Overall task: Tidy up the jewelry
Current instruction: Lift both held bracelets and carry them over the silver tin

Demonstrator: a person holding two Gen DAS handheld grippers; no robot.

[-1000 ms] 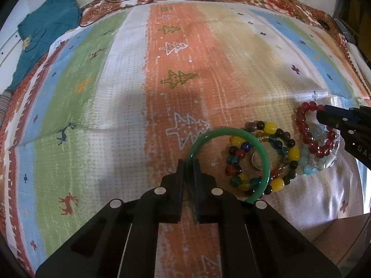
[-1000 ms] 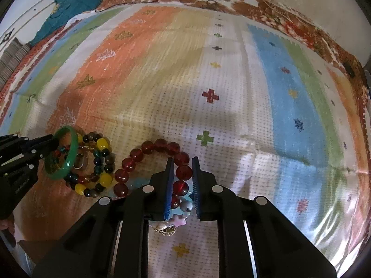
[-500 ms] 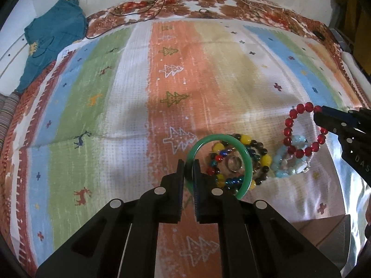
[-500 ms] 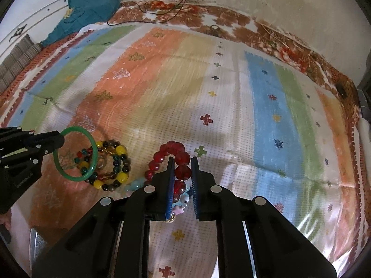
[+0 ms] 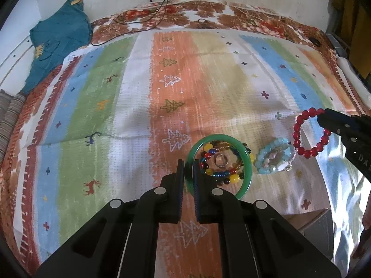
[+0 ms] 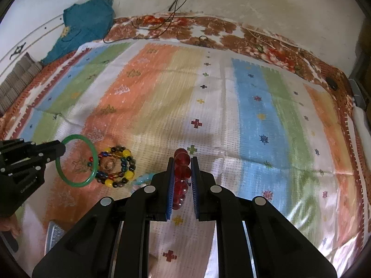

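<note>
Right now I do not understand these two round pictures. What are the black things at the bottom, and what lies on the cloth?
Each picture comes from a small camera on a hand-held gripper, looking along its two black fingers. A person holds one gripper in each hand. The left gripper is shut on a green bangle. The right gripper is shut on a red bead bracelet. Both pieces hang above the striped cloth. On the cloth lie a multicoloured bead bracelet with a small ring inside it, and a pale blue bead bracelet. A teal garment lies at the far corner.
</note>
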